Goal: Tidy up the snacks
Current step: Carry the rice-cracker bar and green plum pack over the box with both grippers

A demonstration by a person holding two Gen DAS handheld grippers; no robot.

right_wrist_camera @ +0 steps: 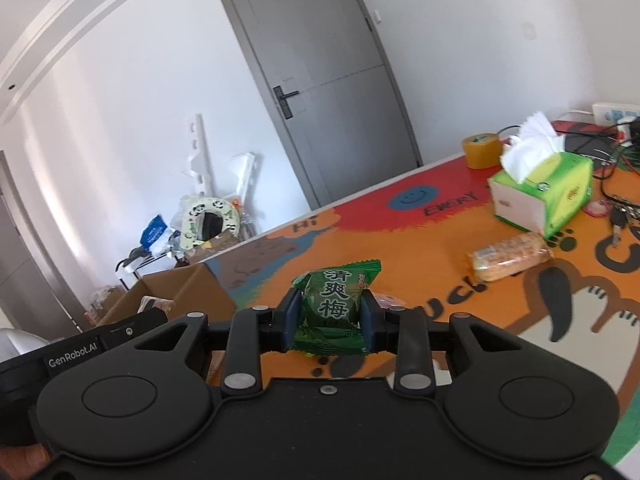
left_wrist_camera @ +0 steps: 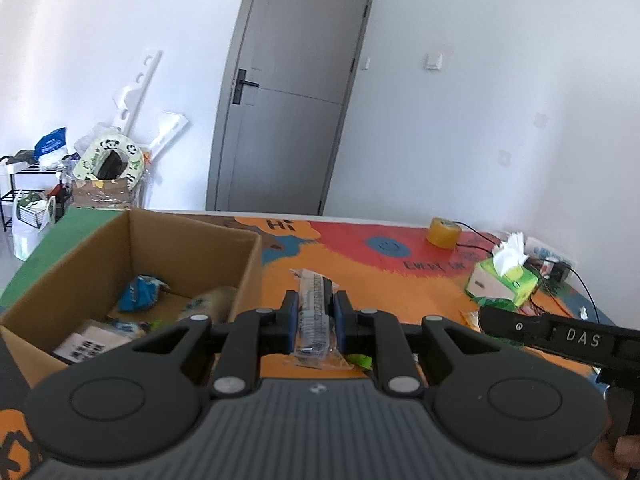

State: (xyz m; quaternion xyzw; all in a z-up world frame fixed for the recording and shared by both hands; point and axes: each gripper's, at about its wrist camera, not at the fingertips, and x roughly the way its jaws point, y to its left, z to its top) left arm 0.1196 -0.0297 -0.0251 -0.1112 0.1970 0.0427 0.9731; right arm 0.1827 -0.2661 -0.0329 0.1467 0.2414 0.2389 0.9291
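Note:
My left gripper (left_wrist_camera: 314,304) is shut on a thin clear-wrapped snack packet (left_wrist_camera: 314,316) with dark print, held above the colourful mat. Just to its left stands an open cardboard box (left_wrist_camera: 132,240) holding a blue packet (left_wrist_camera: 140,292) and other snacks. My right gripper (right_wrist_camera: 331,312) is shut on a green plum candy packet (right_wrist_camera: 336,304) with Chinese characters, lifted over the table. The box (right_wrist_camera: 168,292) shows at the left of the right wrist view. An orange-toned cracker packet (right_wrist_camera: 508,258) lies on the mat to the right. The right gripper's body (left_wrist_camera: 560,336) shows at the right edge of the left wrist view.
A green tissue box (right_wrist_camera: 556,192) and a roll of yellow tape (right_wrist_camera: 480,150) stand toward the table's far side, with cables and keys (right_wrist_camera: 620,212) beyond. A grey door (left_wrist_camera: 296,92) and a pile of clutter (left_wrist_camera: 100,164) are behind the table.

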